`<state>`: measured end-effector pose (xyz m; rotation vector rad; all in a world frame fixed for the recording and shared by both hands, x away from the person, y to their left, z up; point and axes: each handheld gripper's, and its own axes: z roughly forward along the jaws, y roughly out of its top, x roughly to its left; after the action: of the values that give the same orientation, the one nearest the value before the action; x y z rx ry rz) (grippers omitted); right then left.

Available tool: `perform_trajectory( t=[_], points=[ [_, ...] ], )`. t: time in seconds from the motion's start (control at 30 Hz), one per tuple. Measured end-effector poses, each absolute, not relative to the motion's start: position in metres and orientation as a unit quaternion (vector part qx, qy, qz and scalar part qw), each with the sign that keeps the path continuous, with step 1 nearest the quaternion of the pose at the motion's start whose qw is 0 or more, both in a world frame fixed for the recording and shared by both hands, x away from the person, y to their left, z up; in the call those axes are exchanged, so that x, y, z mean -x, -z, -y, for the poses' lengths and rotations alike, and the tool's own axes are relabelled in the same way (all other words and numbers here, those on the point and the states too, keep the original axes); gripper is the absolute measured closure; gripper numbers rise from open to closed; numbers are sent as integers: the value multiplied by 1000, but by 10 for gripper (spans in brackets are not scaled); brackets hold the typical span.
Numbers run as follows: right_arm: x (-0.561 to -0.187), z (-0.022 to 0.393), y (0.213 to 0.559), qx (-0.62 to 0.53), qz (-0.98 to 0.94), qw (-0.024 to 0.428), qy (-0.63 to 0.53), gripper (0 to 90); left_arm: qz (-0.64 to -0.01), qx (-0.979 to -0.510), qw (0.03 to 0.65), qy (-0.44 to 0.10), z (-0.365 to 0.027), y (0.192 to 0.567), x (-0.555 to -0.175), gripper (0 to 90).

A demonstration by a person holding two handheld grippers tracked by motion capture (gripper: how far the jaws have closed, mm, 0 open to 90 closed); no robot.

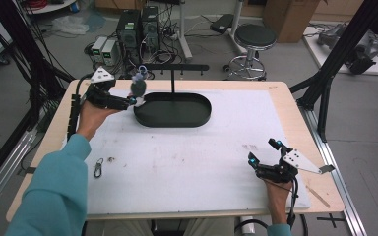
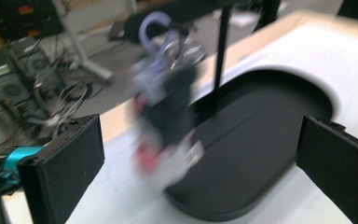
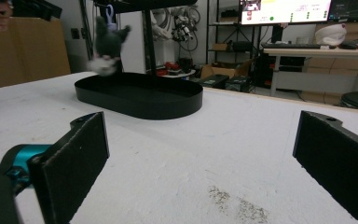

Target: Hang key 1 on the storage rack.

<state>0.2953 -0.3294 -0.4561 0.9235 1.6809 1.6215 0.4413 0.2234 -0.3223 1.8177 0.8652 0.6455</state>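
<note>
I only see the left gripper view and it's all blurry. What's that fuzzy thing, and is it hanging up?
Observer: The right gripper view shows it sharper. It's a small grey plush toy, hanging from the stand's bar by a purple loop.
Operator: Where's my other gripper?
Observer: The right gripper is low over the table near its right front corner, jaws open with nothing between them.
Operator: Is anything else on the table?
Observer: Yes, a little metal clip lies near the left front, beside the sleeve.
</note>
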Motion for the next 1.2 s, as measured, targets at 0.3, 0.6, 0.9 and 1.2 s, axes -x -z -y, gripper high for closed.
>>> perform_trajectory(
  t=[0.3,0.6,0.9,1.2],
  points=[
    [-295,330,456,-354,-635,307,-614,26,-309,-714,559,-287,-248,319,-373,17],
    [-295,330,456,-354,-635,307,-614,26,-303,-691,586,-294,-269,339,-321,17],
    [-295,329,456,-352,-635,309,-614,26,-304,-670,602,-309,-284,365,-297,17],
    [-296,329,456,-348,-636,311,-614,26,-300,-671,601,-312,-288,376,-291,17]
  ],
)
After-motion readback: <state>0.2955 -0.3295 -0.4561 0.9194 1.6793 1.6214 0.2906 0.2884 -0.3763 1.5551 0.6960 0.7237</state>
